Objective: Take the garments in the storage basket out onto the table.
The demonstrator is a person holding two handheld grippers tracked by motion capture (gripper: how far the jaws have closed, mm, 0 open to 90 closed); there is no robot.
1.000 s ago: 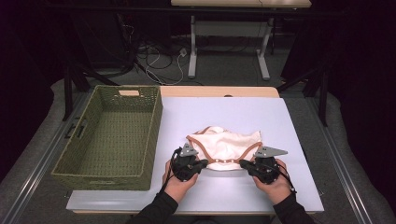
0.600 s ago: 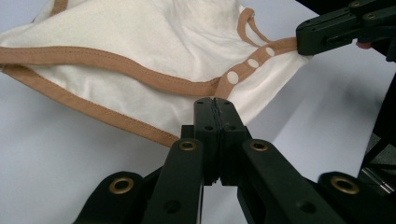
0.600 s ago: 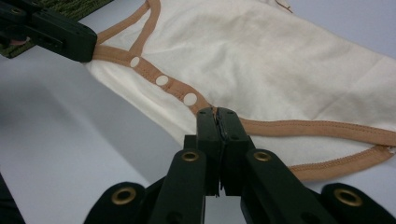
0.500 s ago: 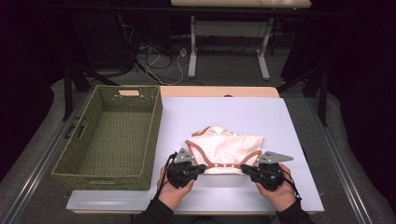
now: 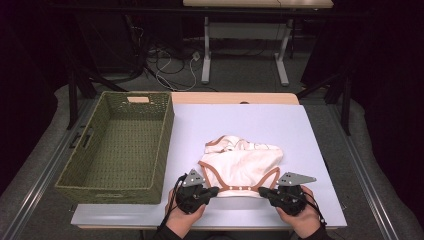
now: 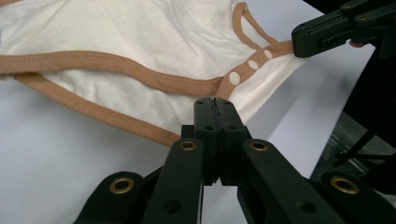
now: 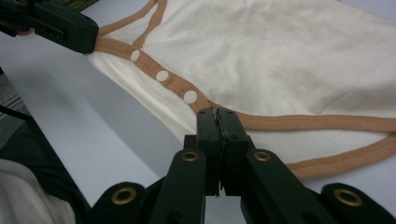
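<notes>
My left tool [image 5: 216, 190] and right tool [image 5: 262, 191] are each clenched on the snap-trimmed bottom hem of the bodysuit [image 5: 240, 162], which lies on the surface [image 5: 310, 150], light, soft and limp, best held by its hem corners.

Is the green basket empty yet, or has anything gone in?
Empty. The woven floor of the basket is bare, and the cream bodysuit lies on the table beside it.
</notes>
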